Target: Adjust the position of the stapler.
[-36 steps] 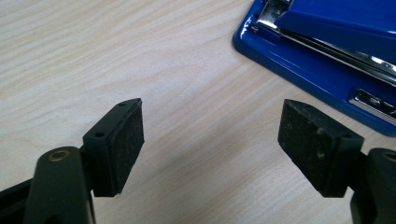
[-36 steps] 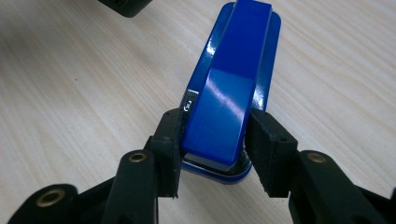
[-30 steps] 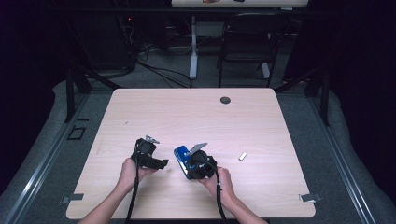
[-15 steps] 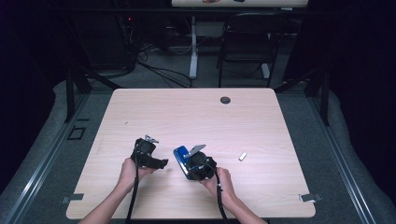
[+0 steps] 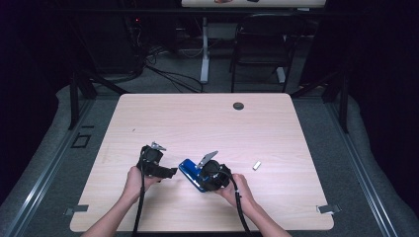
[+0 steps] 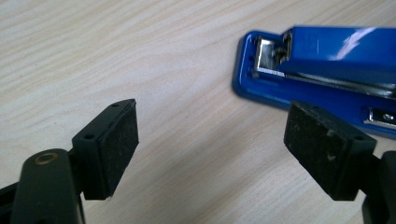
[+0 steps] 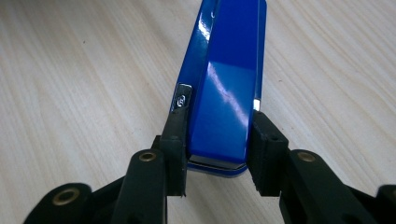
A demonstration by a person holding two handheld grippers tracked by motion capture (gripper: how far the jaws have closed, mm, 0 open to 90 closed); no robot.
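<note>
Blue stapler (image 7: 224,88) lies on the table (image 5: 207,118). Right gripper (image 7: 217,154) has been closing, pads apparently pressing its rear end. Left gripper (image 6: 210,149) has been opening, empty, just beside the stapler's front.
</note>
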